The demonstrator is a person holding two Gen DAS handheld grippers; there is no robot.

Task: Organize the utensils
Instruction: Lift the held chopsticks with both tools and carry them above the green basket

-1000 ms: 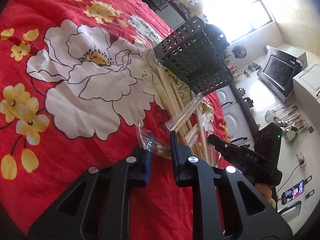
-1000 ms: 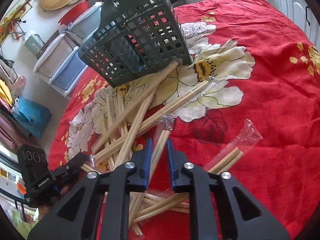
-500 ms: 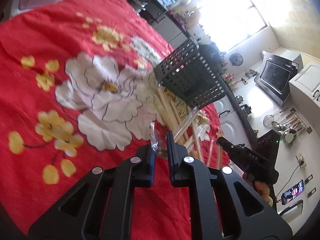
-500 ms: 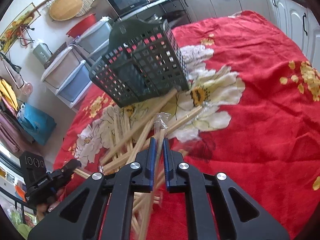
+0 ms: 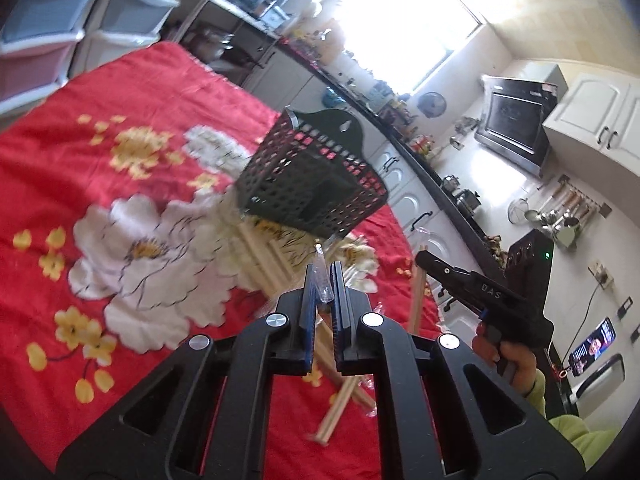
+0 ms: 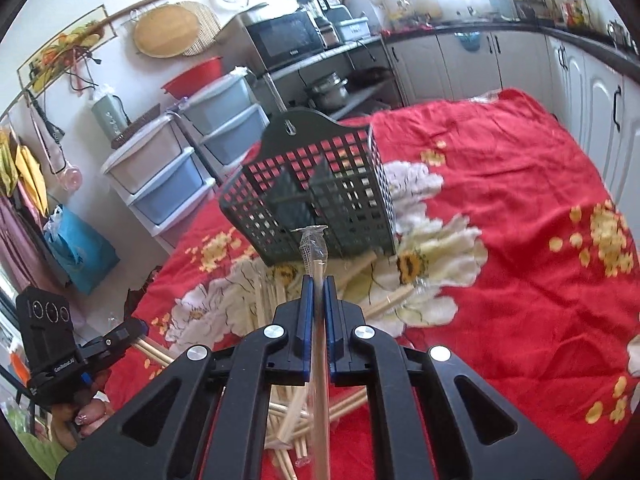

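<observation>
A dark perforated utensil basket (image 5: 312,188) (image 6: 320,196) stands on the red flowered cloth. Wrapped wooden chopsticks (image 5: 264,252) (image 6: 260,296) lie scattered in front of it. My left gripper (image 5: 323,280) is shut on a plastic-wrapped chopstick pair (image 5: 322,284), raised above the pile and short of the basket. My right gripper (image 6: 316,292) is shut on another wrapped chopstick pair (image 6: 316,256), whose tip points at the basket's front wall. Each gripper shows in the other's view, the right one (image 5: 424,260) and the left one (image 6: 132,330).
The red cloth (image 6: 500,240) covers the table. Plastic drawer units (image 6: 180,176) stand beyond the far edge on the left. Kitchen cabinets (image 6: 460,64) and a counter run behind. More chopsticks (image 5: 340,400) lie near the front edge.
Both grippers closed on wrapped chopsticks and lifted them off the pile. Both now sit higher and point toward the basket.
</observation>
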